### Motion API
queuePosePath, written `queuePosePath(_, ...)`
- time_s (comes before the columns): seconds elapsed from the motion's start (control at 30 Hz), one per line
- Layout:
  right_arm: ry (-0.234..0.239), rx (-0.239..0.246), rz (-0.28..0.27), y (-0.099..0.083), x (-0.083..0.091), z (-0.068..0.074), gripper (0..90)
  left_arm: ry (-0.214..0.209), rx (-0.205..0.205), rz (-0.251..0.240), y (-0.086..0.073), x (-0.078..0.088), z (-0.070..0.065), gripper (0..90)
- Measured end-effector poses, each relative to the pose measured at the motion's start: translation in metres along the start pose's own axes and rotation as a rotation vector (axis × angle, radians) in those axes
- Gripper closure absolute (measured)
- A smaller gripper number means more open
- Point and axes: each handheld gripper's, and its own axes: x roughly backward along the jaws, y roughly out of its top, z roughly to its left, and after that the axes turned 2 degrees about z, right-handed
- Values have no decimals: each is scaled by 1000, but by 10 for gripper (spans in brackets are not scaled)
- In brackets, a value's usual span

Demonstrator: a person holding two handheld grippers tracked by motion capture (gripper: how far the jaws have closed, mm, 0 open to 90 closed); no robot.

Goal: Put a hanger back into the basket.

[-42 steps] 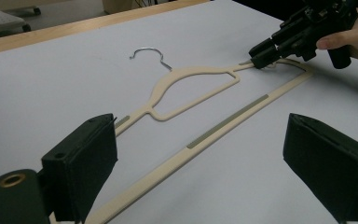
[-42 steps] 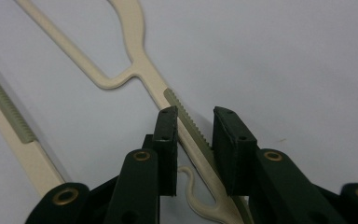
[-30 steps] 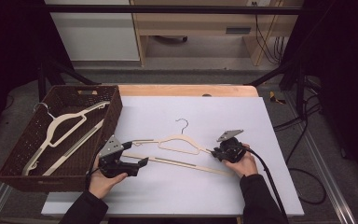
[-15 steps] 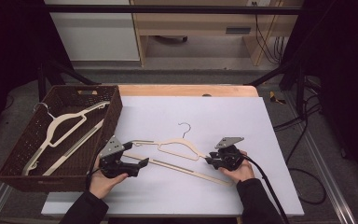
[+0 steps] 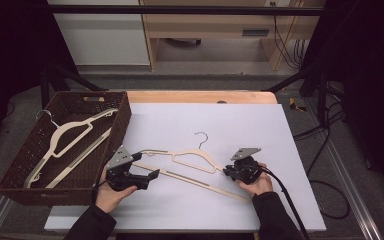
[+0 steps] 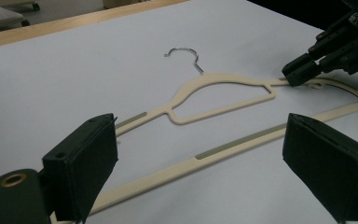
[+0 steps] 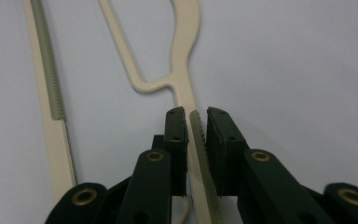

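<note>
A cream hanger with a metal hook lies flat on the white table. My right gripper is at the hanger's right shoulder. In the right gripper view its jaws have just been closing, and the right gripper is now shut on the hanger's thin arm along its grey ribbed strip. My left gripper stands open at the hanger's left end. In the left gripper view the left gripper has its pads wide apart, with the hanger lying ahead and the right gripper at the far end.
A dark wicker basket sits at the table's left edge with more cream hangers inside. A wooden strip runs along the table's far edge. Cables hang off to the right.
The right gripper has drawn a little toward the person, and the hanger has shifted with it, its hook now slightly nearer. The left gripper has stayed in place.
</note>
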Motion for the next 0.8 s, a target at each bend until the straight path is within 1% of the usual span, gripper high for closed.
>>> queuePosePath(0.03,8,-13,9,-2,1,2,792,-1,0,1,0,0,0,100)
queuePosePath(0.07,1,-5,10,-5,2,6,791,0,-1,3,0,-1,0,100)
queuePosePath(0.1,1,-4,2,-6,3,9,790,0,-1,4,0,-1,0,100)
queuePosePath(0.13,3,-15,-1,-7,4,11,786,-1,0,4,0,-1,0,100)
queuePosePath(0.2,-1,14,-17,-8,5,10,742,1,-2,4,0,-1,-1,100)
queuePosePath(0.27,5,3,-16,-8,5,9,713,-3,-2,1,0,-1,-1,100)
queuePosePath(0.3,8,-5,3,-9,3,10,711,-2,-1,1,0,-1,-1,100)
queuePosePath(0.37,14,22,1,-9,4,9,716,-4,1,4,0,-2,0,100)
queuePosePath(0.4,4,22,2,-8,3,10,731,-5,-1,9,0,-2,-1,100)
queuePosePath(0.43,0,36,4,-8,3,10,766,-6,-2,8,0,-3,-1,100)
queuePosePath(0.47,1,39,6,-8,3,10,790,-8,-2,9,1,-4,-2,101)
queuePosePath(0.53,3,45,7,-8,3,10,794,-13,-5,15,3,-7,-2,102)
queuePosePath(0.6,20,43,-3,-8,3,8,797,-19,-9,27,6,-12,-3,103)
queuePosePath(0.7,43,41,-3,-8,5,6,799,-23,-32,54,11,-21,-5,102)
queuePosePath(0.77,34,63,-14,-6,8,8,799,-27,-32,63,15,-27,-5,105)
queuePosePath(0.8,33,64,-21,-5,11,9,799,-28,-32,71,18,-31,-4,107)
